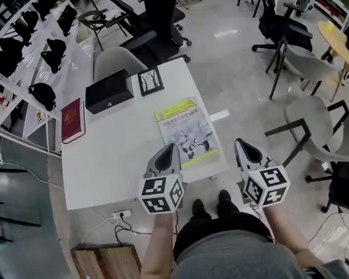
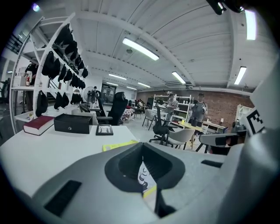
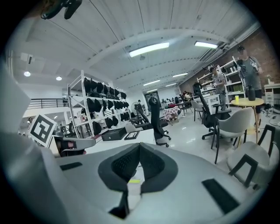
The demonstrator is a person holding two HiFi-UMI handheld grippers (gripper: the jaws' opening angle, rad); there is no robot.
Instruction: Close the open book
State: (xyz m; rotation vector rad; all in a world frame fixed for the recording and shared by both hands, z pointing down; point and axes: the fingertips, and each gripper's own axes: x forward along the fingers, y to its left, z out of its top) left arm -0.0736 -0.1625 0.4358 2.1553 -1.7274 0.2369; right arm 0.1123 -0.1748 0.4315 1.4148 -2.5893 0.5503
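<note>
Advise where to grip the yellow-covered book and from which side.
Grip the yellow book at its right long edge, coming in level from the table's right side. It lies flat, cover up, that edge near the table's rim, so only an edge offers a bite. The shut right gripper looks nearest.

Left gripper (image 2: pixel 142 144), jaws together, over yellow-edged book (image 2: pixel 120 145) on white table (image 2: pixel 26 162)

The book (image 1: pixel 187 133) has a glossy paper cover, the white surface (image 1: pixel 115 167) is smooth and matt, and the left gripper (image 1: pixel 170 147) and right gripper (image 1: pixel 244 142) are matt grey plastic.
</note>
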